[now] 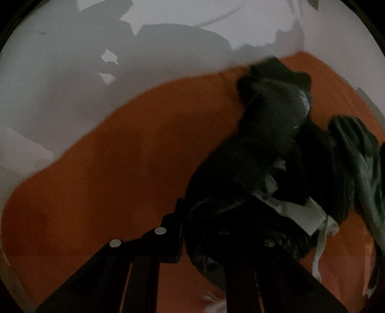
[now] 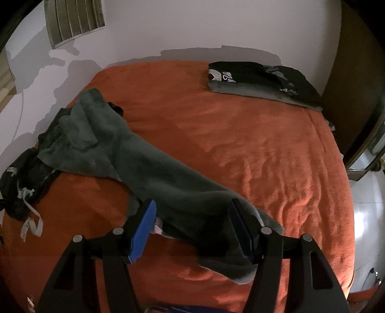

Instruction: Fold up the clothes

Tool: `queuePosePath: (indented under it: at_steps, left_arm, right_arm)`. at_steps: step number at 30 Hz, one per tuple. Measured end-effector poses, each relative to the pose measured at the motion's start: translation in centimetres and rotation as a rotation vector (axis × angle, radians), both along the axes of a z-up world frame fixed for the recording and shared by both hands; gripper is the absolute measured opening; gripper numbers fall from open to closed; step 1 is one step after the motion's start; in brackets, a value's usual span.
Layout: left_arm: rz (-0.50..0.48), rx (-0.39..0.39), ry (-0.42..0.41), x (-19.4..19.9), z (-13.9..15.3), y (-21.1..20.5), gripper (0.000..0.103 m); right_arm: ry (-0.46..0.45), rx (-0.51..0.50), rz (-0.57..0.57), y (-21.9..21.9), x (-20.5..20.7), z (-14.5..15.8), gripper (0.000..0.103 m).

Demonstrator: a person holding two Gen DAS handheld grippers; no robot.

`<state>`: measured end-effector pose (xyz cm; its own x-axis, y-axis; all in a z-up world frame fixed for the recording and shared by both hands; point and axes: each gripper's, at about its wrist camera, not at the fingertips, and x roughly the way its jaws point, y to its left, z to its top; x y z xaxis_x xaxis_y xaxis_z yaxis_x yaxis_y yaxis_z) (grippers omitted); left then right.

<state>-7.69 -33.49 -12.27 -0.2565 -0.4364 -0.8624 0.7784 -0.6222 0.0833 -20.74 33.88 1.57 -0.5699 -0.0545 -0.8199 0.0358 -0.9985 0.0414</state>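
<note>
A rumpled black garment with a white drawstring rises from the orange bed cover. My left gripper is shut on its near end, and the cloth hides the right finger. The same black garment lies bunched at the bed's left edge in the right wrist view. A long grey-green garment stretches diagonally across the bed. Its near end runs between the blue pads of my right gripper, which stands open around it.
A folded stack of dark clothes sits at the bed's far right corner. The bed meets a pale wall with a vent. A dark door frame and pale floor lie to the right.
</note>
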Motion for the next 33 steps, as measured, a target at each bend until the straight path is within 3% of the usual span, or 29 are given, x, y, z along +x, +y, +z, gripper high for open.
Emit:
queuePosePath:
  at_steps: [4,7,13,18,21,23,26,28,30,33]
  left_arm:
    - [0.048,0.007,-0.002,0.8,1.1,-4.1,0.008]
    - [0.027,-0.002,-0.03,0.3,1.1,-5.8,0.008]
    - [-0.047,0.024,-0.046,0.7,0.4,-4.7,0.008]
    - [-0.151,0.136,-0.036,0.7,-1.5,-3.1,0.012]
    - [-0.172,0.177,-0.043,1.2,-2.5,-2.3,0.032]
    - [-0.172,0.217,-0.019,1.7,-3.1,-1.9,0.053]
    - [-0.149,0.308,0.011,2.5,-4.5,-1.4,0.062]
    - [-0.133,0.362,0.04,2.8,-5.2,-1.4,0.063]
    - [-0.119,0.431,0.09,3.2,-5.8,-1.3,0.074]
    - [-0.081,0.598,0.184,4.1,-7.3,-1.9,0.076]
  right_arm:
    - [0.004,0.008,0.016,-1.1,-0.2,0.0,0.062]
    - [0.002,0.023,0.029,-1.8,-0.3,-0.3,0.062]
    - [-0.015,0.022,0.042,-2.8,-0.4,-1.0,0.062]
    - [-0.032,0.022,0.065,-4.0,-0.5,-1.5,0.062]
    - [-0.031,0.015,0.075,-5.0,-0.5,-1.4,0.062]
    - [-0.03,0.012,0.081,-5.6,-0.3,-1.3,0.062]
    - [-0.031,0.015,0.098,-6.6,0.0,-1.3,0.062]
    - [-0.033,0.021,0.11,-7.2,0.3,-1.4,0.062]
    - [-0.037,0.023,0.119,-7.7,0.4,-1.5,0.062]
    - [-0.057,0.025,0.132,-8.2,0.4,-1.9,0.062]
